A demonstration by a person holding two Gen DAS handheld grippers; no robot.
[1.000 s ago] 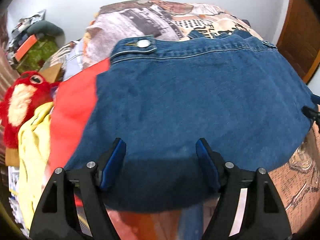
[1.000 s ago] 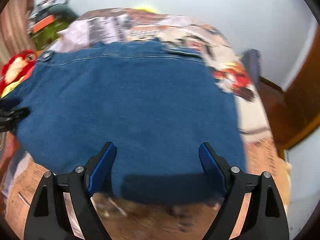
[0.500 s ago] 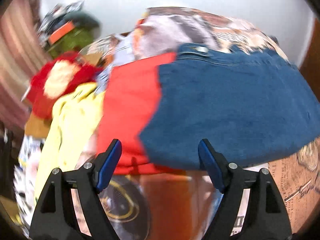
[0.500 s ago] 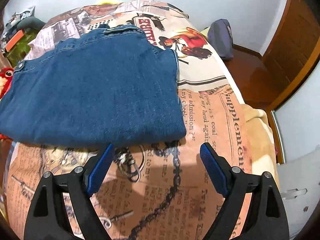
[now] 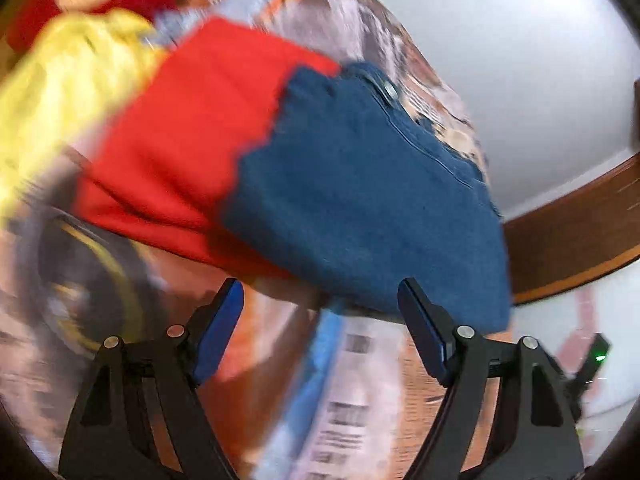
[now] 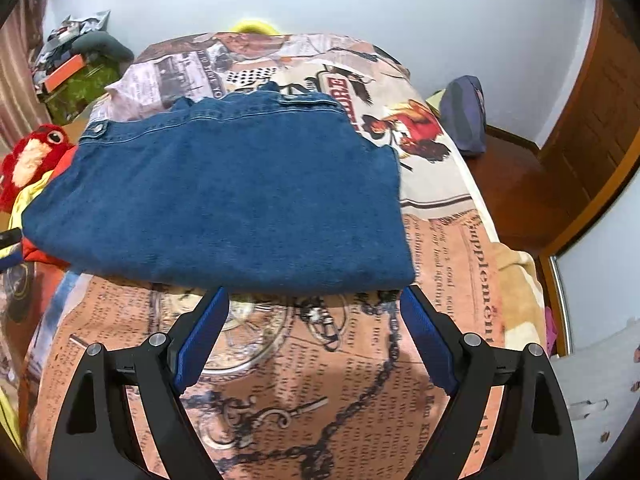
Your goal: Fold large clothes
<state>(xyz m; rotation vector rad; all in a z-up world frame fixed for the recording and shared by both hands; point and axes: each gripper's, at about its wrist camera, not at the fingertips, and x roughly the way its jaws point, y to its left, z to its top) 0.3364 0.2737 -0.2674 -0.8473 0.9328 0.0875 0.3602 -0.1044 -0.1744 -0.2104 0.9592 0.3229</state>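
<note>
We're judging the denim fold done: the denim garment [image 6: 224,200] is lying as a flat rectangle on the bed [image 6: 448,264], its left edge overlapping a red garment [image 5: 192,132]. Both claws are spread and holding nothing; the right claw [image 6: 314,334] is hovering just short of the denim's near edge, the left claw [image 5: 320,328] near its left corner, view blurred. Next we're likely picking another piece: the yellow garment [image 5: 60,92] beside the red one. A printed newspaper-pattern bedspread is covering the bed; red plush toy [image 6: 30,160] at left, white wall [image 6: 360,8] behind, wooden door [image 6: 600,112] at right.
</note>
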